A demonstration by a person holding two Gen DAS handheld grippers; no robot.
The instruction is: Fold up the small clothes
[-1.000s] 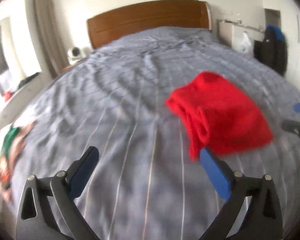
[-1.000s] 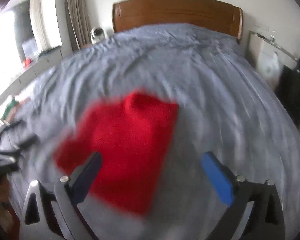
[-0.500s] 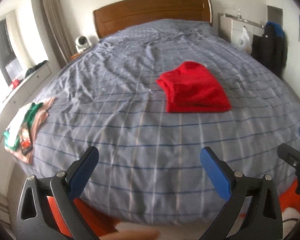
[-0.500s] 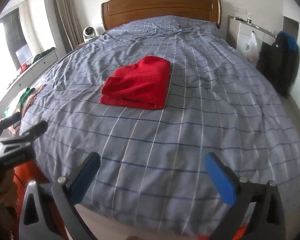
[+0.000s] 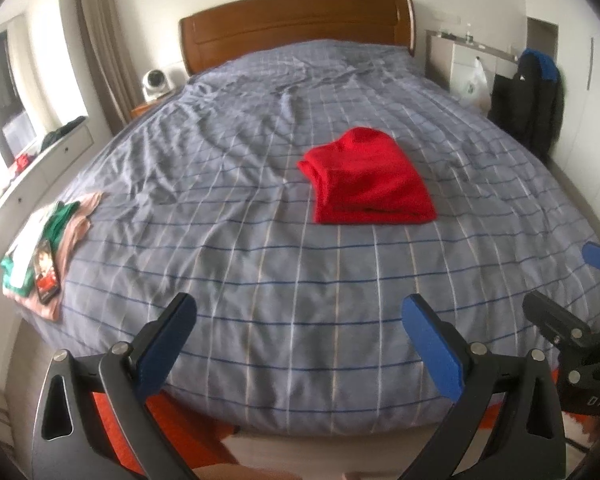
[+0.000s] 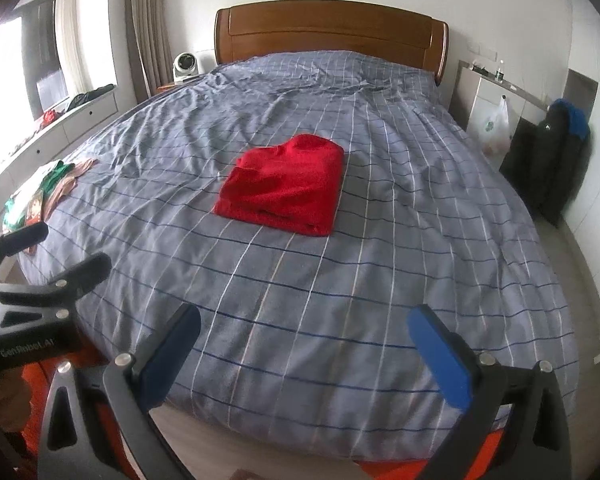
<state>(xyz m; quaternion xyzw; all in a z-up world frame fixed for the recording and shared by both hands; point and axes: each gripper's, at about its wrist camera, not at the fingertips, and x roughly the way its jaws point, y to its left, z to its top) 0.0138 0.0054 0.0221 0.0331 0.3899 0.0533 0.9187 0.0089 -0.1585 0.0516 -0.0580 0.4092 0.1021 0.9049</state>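
Note:
A folded red garment (image 5: 370,180) lies flat in the middle of the bed (image 5: 260,280); it also shows in the right wrist view (image 6: 286,190). My left gripper (image 5: 298,322) is open and empty, held back over the foot of the bed, well short of the garment. My right gripper (image 6: 304,330) is open and empty too, also at the foot of the bed. Each gripper shows at the edge of the other's view.
A small pile of clothes (image 5: 50,236) with a phone on it lies at the bed's left edge, also in the right wrist view (image 6: 40,192). A wooden headboard (image 5: 296,24) stands at the far end. A dark jacket (image 5: 534,96) hangs at the right wall.
Both grippers have pulled back from the red garment to the foot of the bed. The garment stays folded on the bed.

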